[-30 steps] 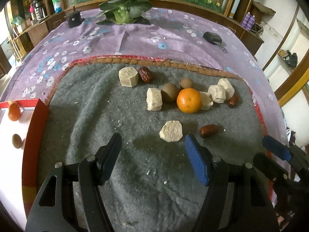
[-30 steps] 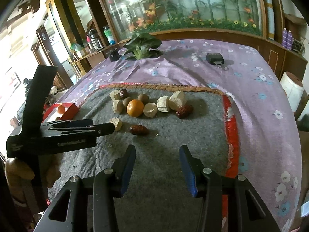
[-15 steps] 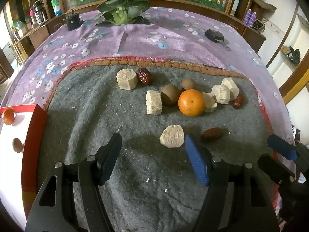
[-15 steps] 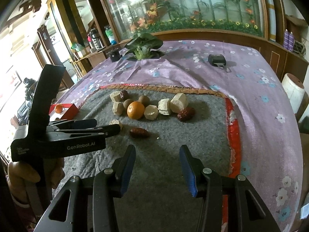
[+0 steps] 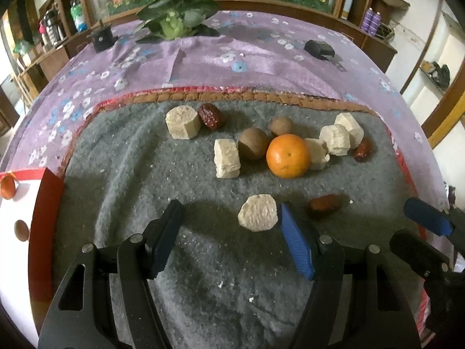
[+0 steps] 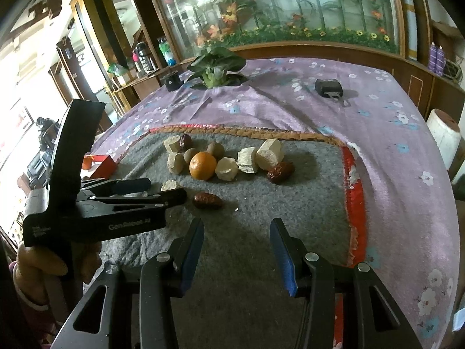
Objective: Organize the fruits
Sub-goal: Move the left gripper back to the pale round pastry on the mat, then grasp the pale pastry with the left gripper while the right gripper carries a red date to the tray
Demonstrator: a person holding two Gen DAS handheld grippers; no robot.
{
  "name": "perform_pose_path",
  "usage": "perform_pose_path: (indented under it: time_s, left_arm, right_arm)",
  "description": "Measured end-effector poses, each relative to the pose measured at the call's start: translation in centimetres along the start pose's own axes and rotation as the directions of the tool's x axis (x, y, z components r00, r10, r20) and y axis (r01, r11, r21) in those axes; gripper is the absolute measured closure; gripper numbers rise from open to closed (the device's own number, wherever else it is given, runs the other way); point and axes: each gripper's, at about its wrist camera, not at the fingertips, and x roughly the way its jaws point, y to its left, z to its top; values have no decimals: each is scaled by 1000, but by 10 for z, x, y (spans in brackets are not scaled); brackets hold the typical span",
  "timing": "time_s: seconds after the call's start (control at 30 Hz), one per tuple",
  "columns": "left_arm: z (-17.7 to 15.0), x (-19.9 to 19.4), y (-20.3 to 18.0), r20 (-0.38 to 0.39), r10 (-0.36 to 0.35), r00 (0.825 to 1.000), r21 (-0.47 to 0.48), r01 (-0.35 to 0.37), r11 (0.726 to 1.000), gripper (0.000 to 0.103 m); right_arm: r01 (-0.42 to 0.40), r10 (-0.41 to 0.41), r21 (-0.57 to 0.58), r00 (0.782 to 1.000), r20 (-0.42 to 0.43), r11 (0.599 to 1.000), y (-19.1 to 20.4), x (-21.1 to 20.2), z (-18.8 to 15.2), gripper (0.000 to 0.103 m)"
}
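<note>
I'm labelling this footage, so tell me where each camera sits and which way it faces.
Left wrist: on the left tongs, angled down at the grey mat; its open fingers straddle a pale chunk; right tongs' tips at the right edge.
Right wrist: on the right tongs, open over bare mat; left tongs and a hand at left.
Shared: orange, red box.

A leafy green plant (image 5: 177, 19) is sitting at the far end of the surface, which is wearing a purple flowered cloth (image 5: 203, 58). A small black box (image 5: 101, 38) is lying to the plant's left and a dark black object (image 5: 319, 49) to its right. Behind them, a glass cabinet with painted flowers (image 6: 290, 8) is standing.
</note>
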Motion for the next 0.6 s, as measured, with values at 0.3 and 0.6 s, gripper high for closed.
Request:
perform_pose_path:
  time_s: [0.3, 0.6]
  left_arm:
    - [-5, -16, 11, 25, -34, 999, 7, 34, 999, 79]
    - [-12, -32, 35, 59, -31, 998, -33, 33, 999, 79]
  right_arm:
    - [-18, 18, 4, 999, -39, 1000, 20, 27, 11, 57]
    - [28, -24, 60, 997, -73, 998, 35, 61, 19, 57]
